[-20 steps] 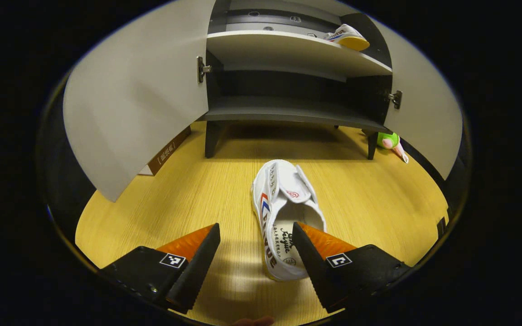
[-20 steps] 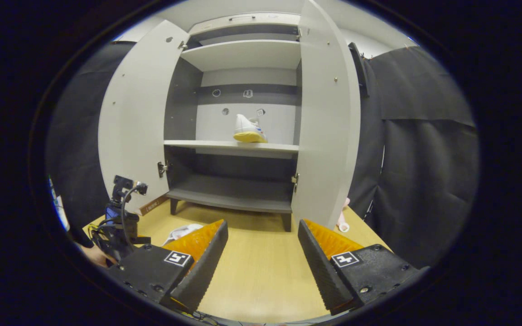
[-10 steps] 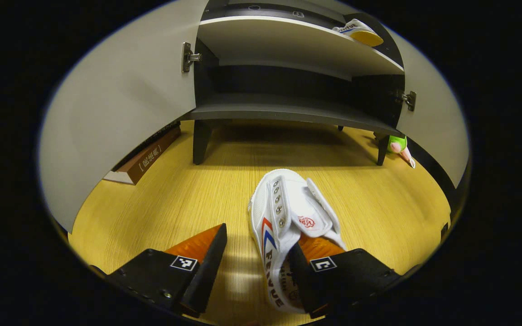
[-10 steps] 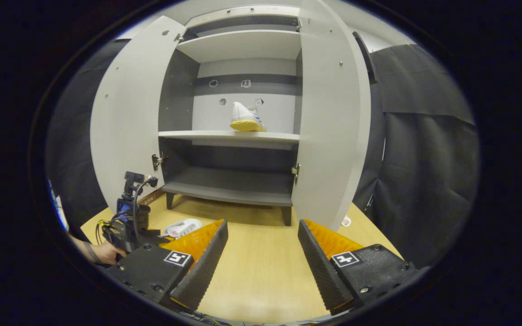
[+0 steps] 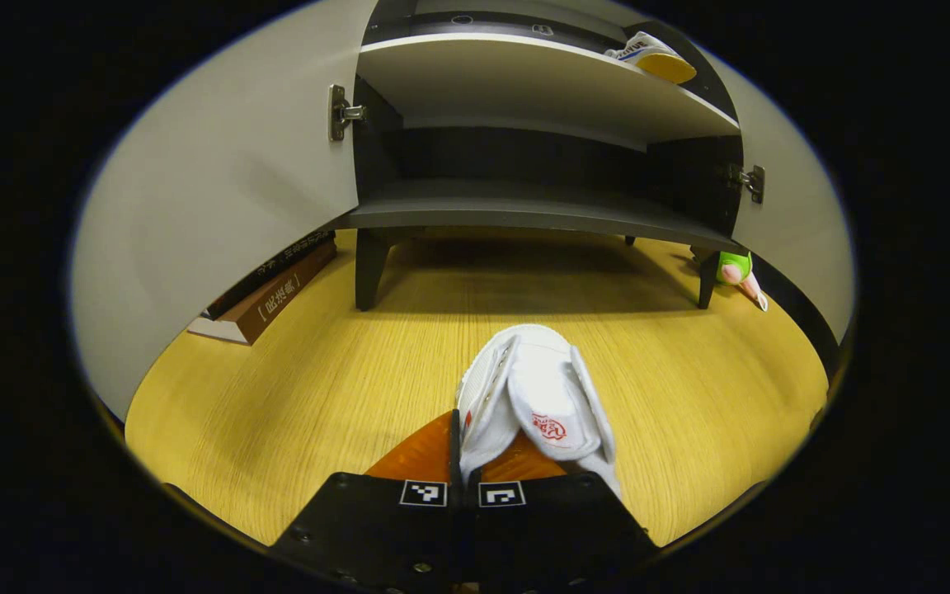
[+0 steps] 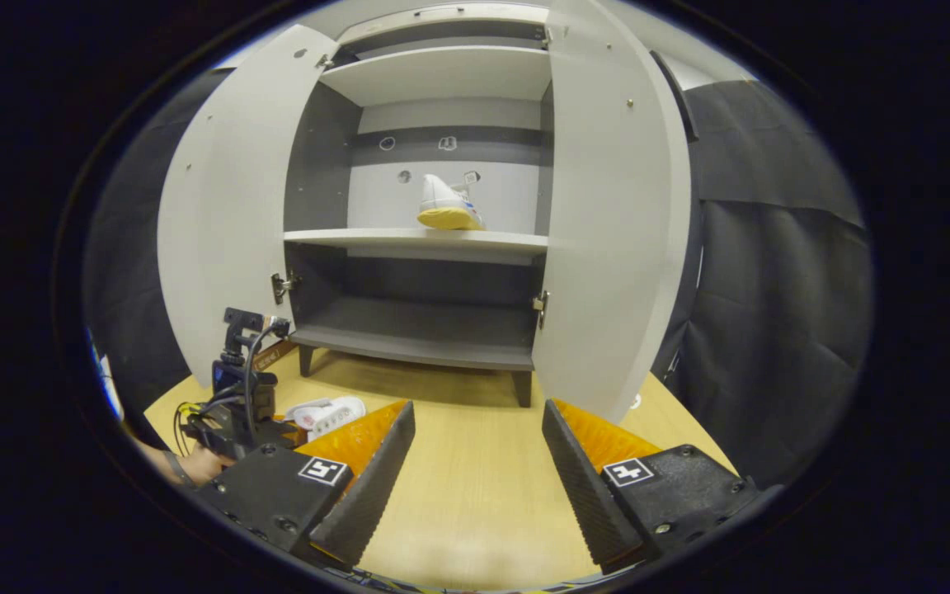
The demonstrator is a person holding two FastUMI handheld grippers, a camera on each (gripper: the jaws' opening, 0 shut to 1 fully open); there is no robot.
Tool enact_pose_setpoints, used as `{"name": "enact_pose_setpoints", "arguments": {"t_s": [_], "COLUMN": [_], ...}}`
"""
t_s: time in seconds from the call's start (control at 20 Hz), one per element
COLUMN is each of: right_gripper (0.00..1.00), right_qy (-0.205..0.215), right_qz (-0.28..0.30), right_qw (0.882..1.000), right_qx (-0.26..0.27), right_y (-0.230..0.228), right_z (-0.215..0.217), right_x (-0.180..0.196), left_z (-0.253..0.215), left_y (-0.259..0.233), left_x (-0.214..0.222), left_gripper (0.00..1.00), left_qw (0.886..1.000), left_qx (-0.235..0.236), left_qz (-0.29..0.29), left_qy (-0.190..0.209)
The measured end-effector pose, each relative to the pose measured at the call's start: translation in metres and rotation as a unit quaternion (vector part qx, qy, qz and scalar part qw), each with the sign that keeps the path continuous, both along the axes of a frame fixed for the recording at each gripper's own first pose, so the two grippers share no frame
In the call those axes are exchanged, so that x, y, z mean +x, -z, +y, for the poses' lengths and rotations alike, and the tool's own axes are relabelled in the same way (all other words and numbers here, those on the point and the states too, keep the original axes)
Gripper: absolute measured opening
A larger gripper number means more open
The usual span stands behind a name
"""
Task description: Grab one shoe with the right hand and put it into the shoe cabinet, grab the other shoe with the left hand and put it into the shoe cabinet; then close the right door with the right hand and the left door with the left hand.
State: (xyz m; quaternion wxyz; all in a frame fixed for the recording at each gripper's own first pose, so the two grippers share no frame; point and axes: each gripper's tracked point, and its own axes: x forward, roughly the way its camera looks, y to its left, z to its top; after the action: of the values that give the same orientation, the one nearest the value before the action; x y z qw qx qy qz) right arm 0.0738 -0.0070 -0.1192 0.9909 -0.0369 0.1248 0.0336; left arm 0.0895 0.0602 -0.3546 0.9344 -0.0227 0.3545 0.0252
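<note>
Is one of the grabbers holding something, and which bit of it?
Yes. The left hand-held gripper pinches the white shoe on the floor by the side wall near its heel opening. The right hand-held gripper is open, holding nothing.

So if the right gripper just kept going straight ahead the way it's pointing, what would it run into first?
Probably the shoe cabinet. The right gripper is open, with bare wooden floor between its fingers, and it points at the gap between the open doors. It would likely meet the dark bottom shelf first, though depth is hard to judge.

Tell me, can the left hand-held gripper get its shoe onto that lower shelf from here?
Probably yes: the left hand-held gripper grips the shoe, both doors stand open, and the lower shelf looks bare.
</note>
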Motion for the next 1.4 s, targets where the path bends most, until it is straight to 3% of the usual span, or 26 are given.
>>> {"name": "enact_pose_setpoints", "arguments": {"t_s": [0.3, 0.45, 0.55, 0.75, 0.95, 1.15, 1.4], "right_gripper": [0.98, 0.98, 0.98, 0.98, 0.98, 0.98, 0.98], "right_qy": [-0.032, -0.050, -0.062, -0.074, -0.069, -0.052, -0.037], "right_qz": [-0.002, -0.005, -0.007, -0.017, -0.016, -0.017, -0.015], "right_qw": [0.999, 0.999, 0.998, 0.997, 0.997, 0.998, 0.999], "right_qx": [-0.005, -0.001, -0.005, -0.008, -0.004, 0.000, 0.005], "right_y": [0.000, -0.001, -0.002, -0.006, -0.005, -0.005, -0.003], "right_z": [0.020, 0.031, 0.037, 0.039, 0.032, 0.016, 0.002], "right_x": [0.006, 0.005, 0.004, -0.001, -0.009, -0.013, -0.012], "left_z": [-0.009, -0.007, -0.012, -0.008, 0.011, 0.025, 0.054], "left_y": [-0.098, -0.164, -0.206, -0.285, -0.330, -0.339, -0.332], "left_x": [-0.036, -0.027, -0.010, 0.054, 0.128, 0.205, 0.271], "left_gripper": [0.00, 0.00, 0.00, 0.00, 0.00, 0.00, 0.00], "left_qw": [0.998, 0.993, 0.988, 0.975, 0.968, 0.972, 0.979], "left_qx": [-0.024, 0.001, -0.016, -0.046, -0.026, -0.054, 0.010], "left_qz": [-0.055, -0.117, -0.148, -0.212, -0.234, -0.201, -0.153], "left_qy": [-0.022, -0.023, -0.027, -0.051, -0.083, -0.110, -0.132]}}
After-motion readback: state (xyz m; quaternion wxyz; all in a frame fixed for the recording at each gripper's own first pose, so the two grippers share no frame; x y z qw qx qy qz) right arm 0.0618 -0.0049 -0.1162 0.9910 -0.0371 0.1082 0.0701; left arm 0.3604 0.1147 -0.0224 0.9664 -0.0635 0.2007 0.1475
